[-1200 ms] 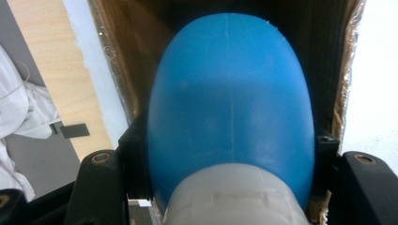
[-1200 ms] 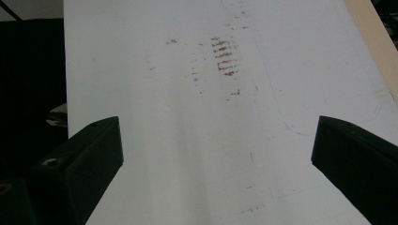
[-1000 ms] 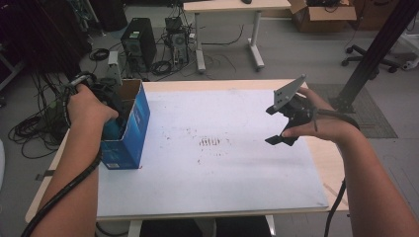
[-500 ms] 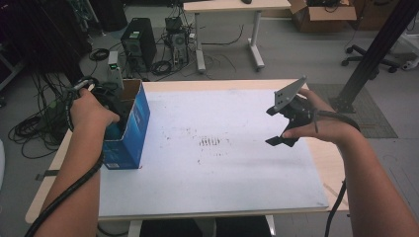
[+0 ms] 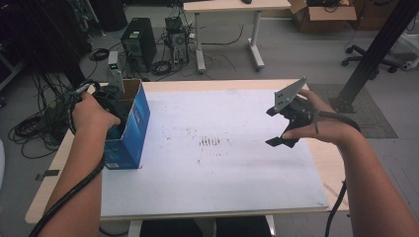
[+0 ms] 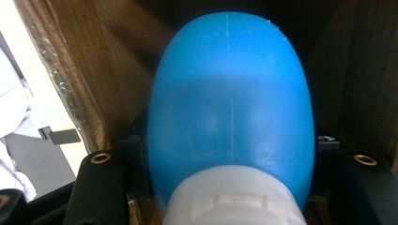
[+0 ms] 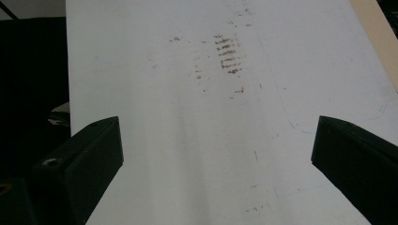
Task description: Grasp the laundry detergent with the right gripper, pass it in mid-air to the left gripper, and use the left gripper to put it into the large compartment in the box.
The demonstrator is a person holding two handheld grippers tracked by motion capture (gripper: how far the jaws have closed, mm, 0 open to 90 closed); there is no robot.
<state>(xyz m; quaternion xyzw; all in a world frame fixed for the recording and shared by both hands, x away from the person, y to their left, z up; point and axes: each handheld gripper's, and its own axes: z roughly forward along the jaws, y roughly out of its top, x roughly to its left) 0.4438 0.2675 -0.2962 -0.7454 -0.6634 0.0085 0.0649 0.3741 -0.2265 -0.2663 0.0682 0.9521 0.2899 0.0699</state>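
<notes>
A blue cardboard box (image 5: 132,129) with open top flaps stands at the left edge of the white sheet (image 5: 212,177). My left gripper (image 5: 113,122) reaches down into it, mostly hidden by the hand. In the left gripper view a blue plastic bottle (image 6: 230,93) with a white cap (image 6: 234,201) sits between the black jaws, brown cardboard walls behind it. My right gripper (image 5: 271,127) hovers over the sheet's right side, open with nothing between its fingers (image 7: 80,159).
Dark smudge marks (image 5: 210,142) lie mid-sheet. The wooden table edge (image 5: 326,163) shows to the right of the sheet. On the floor beyond stand computer towers (image 5: 136,42), cables, another table (image 5: 227,7), a black post (image 5: 375,49) and an office chair.
The left hand has sunk slightly lower into the box. The right gripper has stayed where it was, still open.
</notes>
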